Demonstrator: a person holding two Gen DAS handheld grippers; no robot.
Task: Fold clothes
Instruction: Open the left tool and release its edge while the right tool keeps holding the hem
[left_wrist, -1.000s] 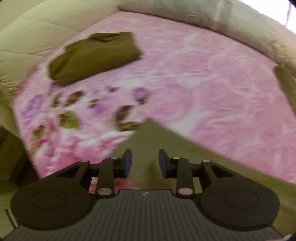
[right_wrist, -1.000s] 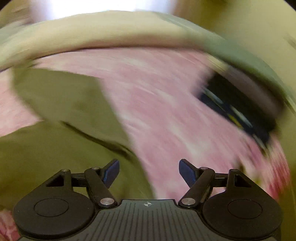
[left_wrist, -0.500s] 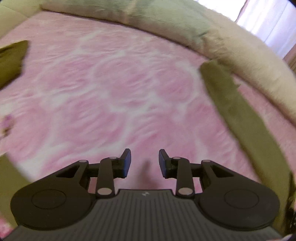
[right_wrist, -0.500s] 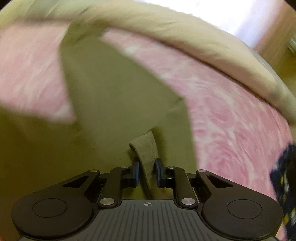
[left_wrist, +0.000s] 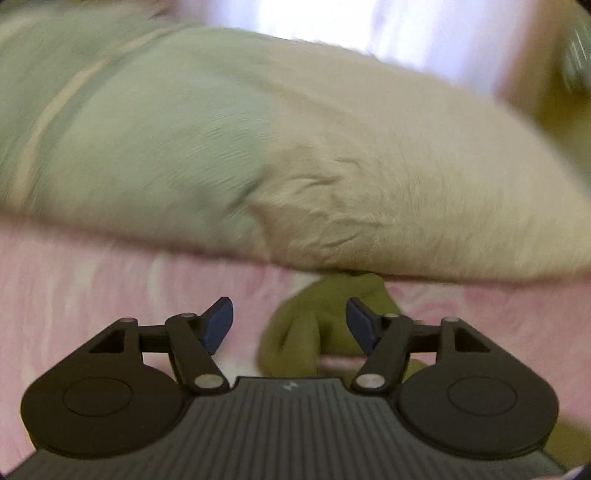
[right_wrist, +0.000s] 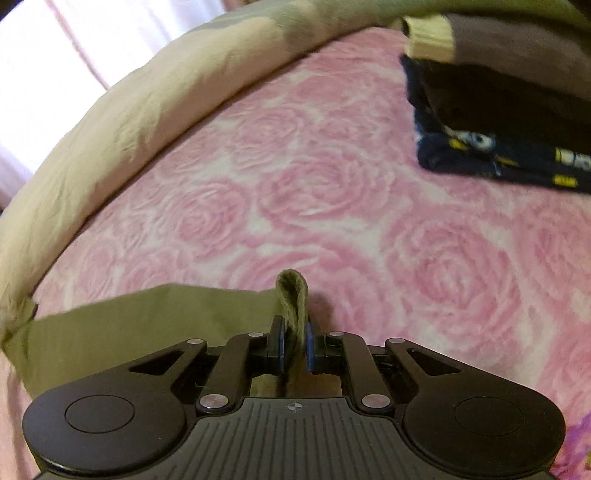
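The right claw (right_wrist: 294, 345) pinches a looped edge of the olive garment (right_wrist: 147, 317), which lies on the pink bedspread (right_wrist: 332, 206) just below the rolled duvet (right_wrist: 129, 110) (a grip suited to dragging cloth). The left claw (left_wrist: 290, 325), spread, straddles its bunched end (left_wrist: 317, 314), likely to grasp.

we see daylight blowing out the window (left_wrist: 369, 33) in both views; motion blur smears the left wrist picture, the right stays sharper, soft light, faint shadows, and fisheye bending darkens every corner.
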